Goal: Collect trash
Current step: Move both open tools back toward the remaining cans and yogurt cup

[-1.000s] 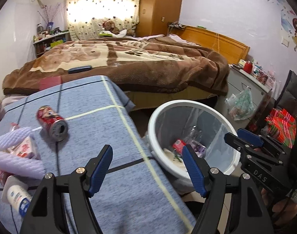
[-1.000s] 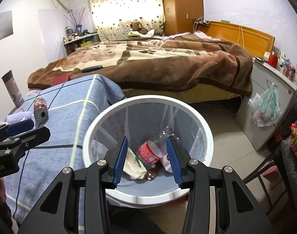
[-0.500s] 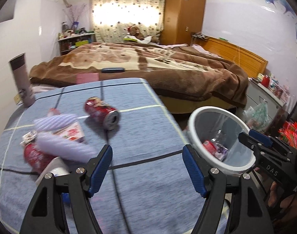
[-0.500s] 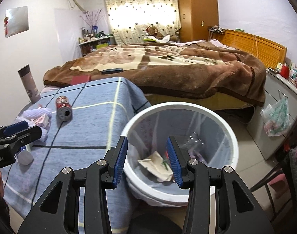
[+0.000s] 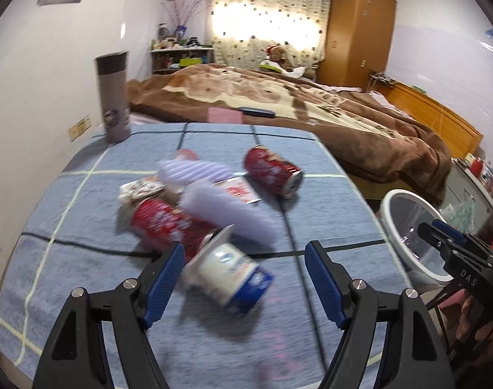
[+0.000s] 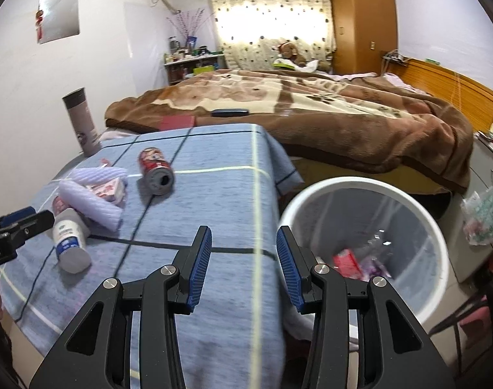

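— Which tool is nearer the yogurt cup (image 5: 228, 278)?
— Your left tool (image 5: 245, 278): wide open, empty, jaws just widened. The cup lies between them, long axis slanting across. Your right tool (image 6: 243, 265) hangs half-open, empty.

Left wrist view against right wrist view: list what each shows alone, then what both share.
Only the left wrist view: a second red can under the purple foam, plainly seen.
Only the right wrist view: trash at the bottom of the white bin, including a red wrapper.
Both: the yogurt cup, the can lying apart, the grey tumbler, the bed.
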`<state>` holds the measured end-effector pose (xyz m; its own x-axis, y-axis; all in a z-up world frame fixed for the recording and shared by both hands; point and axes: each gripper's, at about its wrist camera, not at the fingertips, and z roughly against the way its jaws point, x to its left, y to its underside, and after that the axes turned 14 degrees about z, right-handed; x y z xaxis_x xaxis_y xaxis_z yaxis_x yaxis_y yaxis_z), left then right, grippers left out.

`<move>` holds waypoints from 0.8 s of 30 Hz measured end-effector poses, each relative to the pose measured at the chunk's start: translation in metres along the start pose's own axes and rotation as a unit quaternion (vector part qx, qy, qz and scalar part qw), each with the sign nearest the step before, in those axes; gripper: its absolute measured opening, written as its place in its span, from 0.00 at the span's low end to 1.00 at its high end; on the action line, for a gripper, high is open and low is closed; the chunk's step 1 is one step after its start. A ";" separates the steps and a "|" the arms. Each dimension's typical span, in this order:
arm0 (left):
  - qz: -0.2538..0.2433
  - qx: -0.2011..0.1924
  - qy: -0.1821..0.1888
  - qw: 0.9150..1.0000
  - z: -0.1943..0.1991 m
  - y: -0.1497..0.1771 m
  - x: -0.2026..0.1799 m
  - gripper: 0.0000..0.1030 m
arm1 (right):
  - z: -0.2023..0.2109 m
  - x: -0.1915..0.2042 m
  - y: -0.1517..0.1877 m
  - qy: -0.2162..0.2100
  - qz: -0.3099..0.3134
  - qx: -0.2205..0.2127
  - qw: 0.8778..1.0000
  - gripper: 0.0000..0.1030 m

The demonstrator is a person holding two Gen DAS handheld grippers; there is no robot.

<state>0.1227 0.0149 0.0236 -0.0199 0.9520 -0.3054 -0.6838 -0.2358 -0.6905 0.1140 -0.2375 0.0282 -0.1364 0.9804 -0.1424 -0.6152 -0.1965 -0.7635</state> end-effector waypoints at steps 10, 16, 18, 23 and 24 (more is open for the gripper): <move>0.048 0.024 -0.012 0.999 -0.007 0.008 0.040 0.77 | -0.017 0.038 -0.018 -0.040 0.033 0.000 0.999 0.46; 0.082 0.053 0.015 0.995 -0.023 0.011 0.041 0.78 | -0.027 0.056 -0.028 -0.058 0.051 0.005 0.997 0.46; 0.089 0.060 0.020 0.994 -0.030 0.010 0.039 0.78 | -0.028 0.059 -0.032 -0.061 0.055 0.004 0.997 0.46; 0.090 0.070 0.011 0.993 -0.043 0.009 0.034 0.78 | -0.034 0.064 -0.038 -0.067 0.061 0.008 0.996 0.46; 0.095 0.073 0.018 0.993 -0.046 0.009 0.035 0.78 | -0.037 0.065 -0.039 -0.069 0.061 0.010 0.996 0.46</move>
<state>0.1491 0.0373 -0.0232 -0.1344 0.8854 -0.4449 -0.7687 -0.3765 -0.5170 0.1576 -0.1652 0.0256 -0.3155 0.9380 -0.1433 -0.6033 -0.3149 -0.7327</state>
